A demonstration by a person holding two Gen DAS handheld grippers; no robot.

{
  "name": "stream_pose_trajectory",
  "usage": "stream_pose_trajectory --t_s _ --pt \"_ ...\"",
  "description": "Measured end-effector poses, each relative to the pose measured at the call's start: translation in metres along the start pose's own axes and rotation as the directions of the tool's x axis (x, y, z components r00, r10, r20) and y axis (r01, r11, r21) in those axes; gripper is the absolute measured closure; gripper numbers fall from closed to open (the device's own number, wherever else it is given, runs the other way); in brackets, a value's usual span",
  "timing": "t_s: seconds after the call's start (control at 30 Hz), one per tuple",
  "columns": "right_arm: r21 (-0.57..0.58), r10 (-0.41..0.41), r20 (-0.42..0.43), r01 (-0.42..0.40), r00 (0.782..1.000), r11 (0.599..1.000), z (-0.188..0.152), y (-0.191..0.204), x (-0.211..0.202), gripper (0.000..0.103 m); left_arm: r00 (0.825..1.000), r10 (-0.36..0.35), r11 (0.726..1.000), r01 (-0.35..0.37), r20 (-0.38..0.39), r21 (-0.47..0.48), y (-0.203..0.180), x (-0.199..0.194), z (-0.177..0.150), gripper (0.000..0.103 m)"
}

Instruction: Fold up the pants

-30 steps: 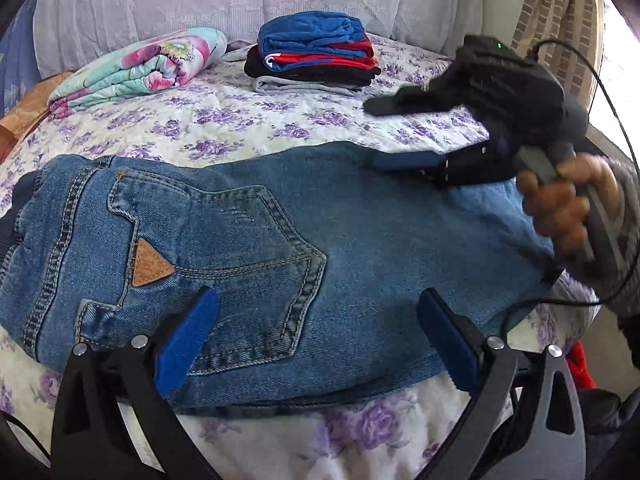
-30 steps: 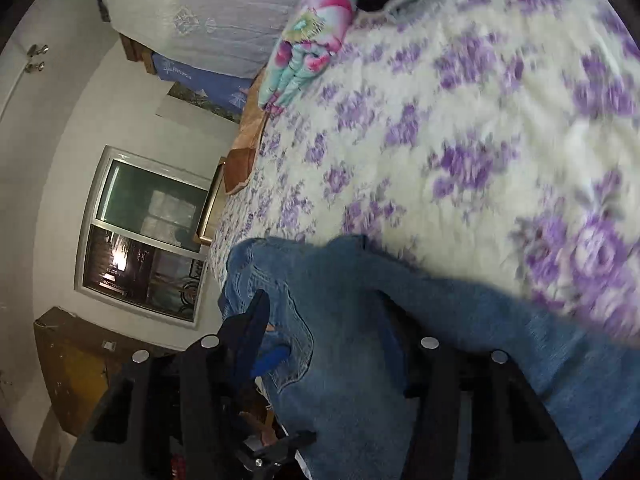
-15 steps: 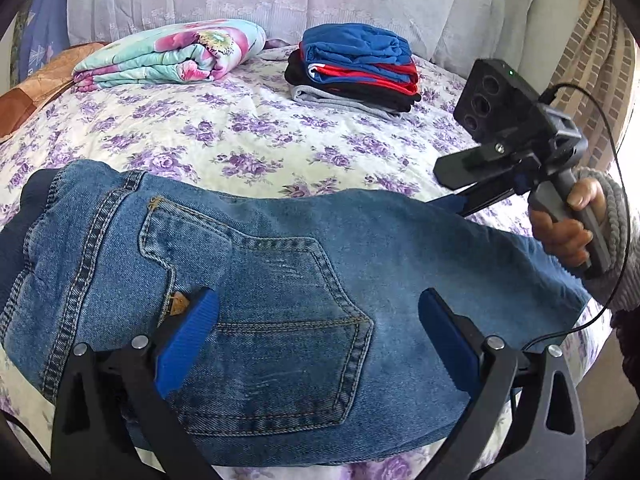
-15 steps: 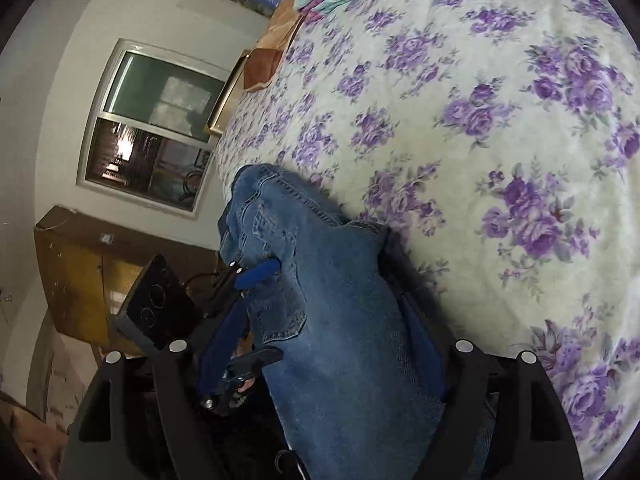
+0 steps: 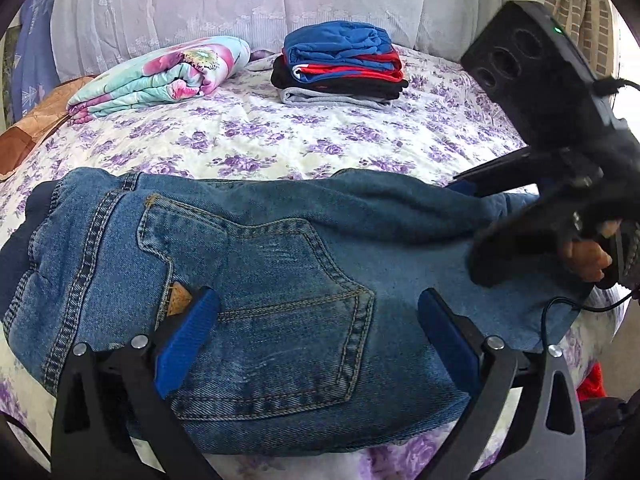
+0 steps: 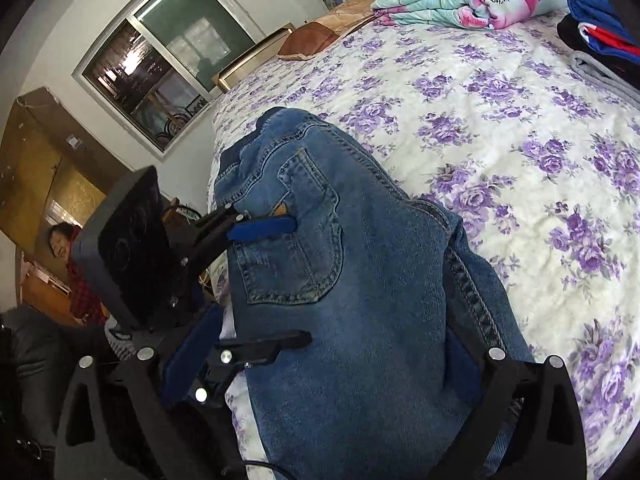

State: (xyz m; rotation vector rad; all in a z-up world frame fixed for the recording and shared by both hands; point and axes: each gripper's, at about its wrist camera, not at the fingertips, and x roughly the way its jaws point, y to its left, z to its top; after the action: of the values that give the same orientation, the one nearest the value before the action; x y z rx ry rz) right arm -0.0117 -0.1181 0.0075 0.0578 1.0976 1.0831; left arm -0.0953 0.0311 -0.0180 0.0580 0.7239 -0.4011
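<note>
Folded blue jeans [image 5: 280, 280] lie across the near edge of the bed, back pocket up. My left gripper [image 5: 316, 332] is open, its blue pads spread over the pocket area, one pad beside the tan leather patch [image 5: 176, 292]. It also shows in the right wrist view [image 6: 276, 276]. My right gripper [image 6: 332, 364] is open and straddles the leg end of the jeans [image 6: 360, 320]. In the left wrist view it sits at the right [image 5: 492, 200], its lower finger hidden by its body.
A flowered bedsheet [image 5: 280, 136] covers the bed. A stack of folded clothes [image 5: 340, 64] and a rolled floral blanket [image 5: 160, 76] lie at the back. A window [image 6: 172, 56] and a person [image 6: 64, 240] are beyond the bed's left side.
Both grippers have shifted along the jeans. The right gripper has come closer and rotated, now straddling the leg end. The jeans lie flatter on the bed.
</note>
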Motion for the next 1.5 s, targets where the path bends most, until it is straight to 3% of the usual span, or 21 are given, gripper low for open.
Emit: stream_pose_trajectory --t_s 0.1,0.17,0.2,0.27,0.3,0.37,0.5,0.63,0.73,0.8,0.87,0.9,0.93,1.0,1.17,1.2,1.23,1.3,1.37,1.5 --pt "0.149 0.159 0.035 -0.162 0.987 0.975 0.02 -0.029 0.012 0.003 1.0 -0.004 1.0 0.004 0.003 -0.002 0.001 0.0 0.0 0.005" --pt "0.255 0.243 0.157 -0.277 0.957 0.926 0.028 -0.05 0.005 0.008 1.0 -0.002 1.0 0.002 0.003 0.003 0.001 0.0 0.0 0.005" --pt "0.303 0.256 0.231 -0.319 0.939 0.898 0.03 -0.063 -0.003 0.015 1.0 -0.001 1.0 0.001 0.004 0.005 0.001 0.0 0.0 0.005" --pt "0.389 0.233 0.328 -0.355 0.916 0.85 0.031 -0.089 -0.014 0.041 1.0 -0.003 1.0 0.003 0.005 0.006 0.001 0.0 -0.001 0.005" --pt "0.409 0.208 0.364 -0.356 0.908 0.84 0.029 -0.1 -0.019 0.066 1.0 -0.002 1.0 0.002 0.006 0.008 0.001 0.0 -0.001 0.005" --pt "0.439 0.178 0.377 -0.344 0.909 0.83 0.027 -0.115 -0.024 0.072 1.0 0.003 1.0 -0.003 0.009 0.016 -0.001 0.001 -0.002 0.005" --pt "0.377 0.001 0.311 -0.124 0.95 0.918 0.025 -0.099 -0.039 0.073 1.0 -0.004 1.0 0.004 0.008 0.009 0.001 0.001 0.0 0.005" --pt "0.189 -0.101 0.315 0.042 0.944 0.981 0.021 -0.047 -0.058 0.073 1.0 -0.01 1.0 0.01 0.009 -0.003 0.001 -0.001 0.0 0.005" --pt "0.048 -0.146 0.248 0.138 0.958 0.989 0.016 -0.013 -0.045 0.073 1.0 -0.025 0.999 0.025 0.003 -0.02 0.003 -0.004 0.001 0.005" --pt "0.053 -0.21 0.155 0.204 0.965 0.978 0.016 -0.016 -0.018 0.075 0.999 -0.032 0.999 0.032 -0.004 -0.025 0.005 -0.005 0.002 0.005" --pt "0.103 -0.278 0.106 0.268 0.955 0.958 0.015 -0.039 0.007 0.088 1.0 -0.011 1.0 0.011 -0.005 -0.027 0.004 -0.008 0.001 0.005" --pt "0.14 -0.282 0.104 0.267 0.954 0.953 0.015 -0.052 0.011 0.101 1.0 0.012 1.0 -0.012 -0.009 -0.029 0.005 -0.01 0.001 0.005" --pt "0.178 -0.263 0.111 0.241 0.958 0.954 0.015 -0.06 0.009 0.103 1.0 0.018 0.999 -0.019 -0.01 -0.034 0.007 -0.013 0.0 0.005" --pt "0.226 -0.217 0.134 0.183 0.967 0.957 0.011 -0.065 -0.001 0.102 1.0 0.009 0.998 -0.009 0.0 -0.066 0.014 -0.023 0.0 0.005" --pt "0.157 -0.269 0.22 0.239 0.938 0.958 0.005 -0.028 -0.019 0.092 0.99 0.128 0.98 -0.116 0.066 -0.162 0.041 -0.048 0.018 0.005" --pt "0.144 -0.284 0.217 0.257 0.934 0.956 0.007 -0.024 -0.015 0.068 0.987 0.153 0.974 -0.142 0.051 -0.178 0.048 -0.047 0.023 0.005" --pt "0.137 -0.31 0.195 0.287 0.931 0.948 0.008 -0.024 -0.008 0.057 0.984 0.174 0.968 -0.167 0.022 -0.188 0.055 -0.041 0.028 0.005" --pt "0.137 -0.318 0.147 0.299 0.937 0.944 0.006 -0.035 0.012 0.056 0.979 0.201 0.957 -0.201 -0.022 -0.207 0.071 -0.026 0.028 0.005" --pt "0.136 -0.315 0.168 0.295 0.934 0.946 0.005 -0.034 0.01 0.056 0.974 0.223 0.959 -0.226 -0.039 -0.168 0.073 -0.014 0.022 0.005" --pt "0.158 -0.317 0.208 0.288 0.925 0.944 -0.002 -0.028 -0.002 0.055 0.929 0.371 0.928 -0.37 0.0 -0.048 0.055 -0.006 0.011 0.005"
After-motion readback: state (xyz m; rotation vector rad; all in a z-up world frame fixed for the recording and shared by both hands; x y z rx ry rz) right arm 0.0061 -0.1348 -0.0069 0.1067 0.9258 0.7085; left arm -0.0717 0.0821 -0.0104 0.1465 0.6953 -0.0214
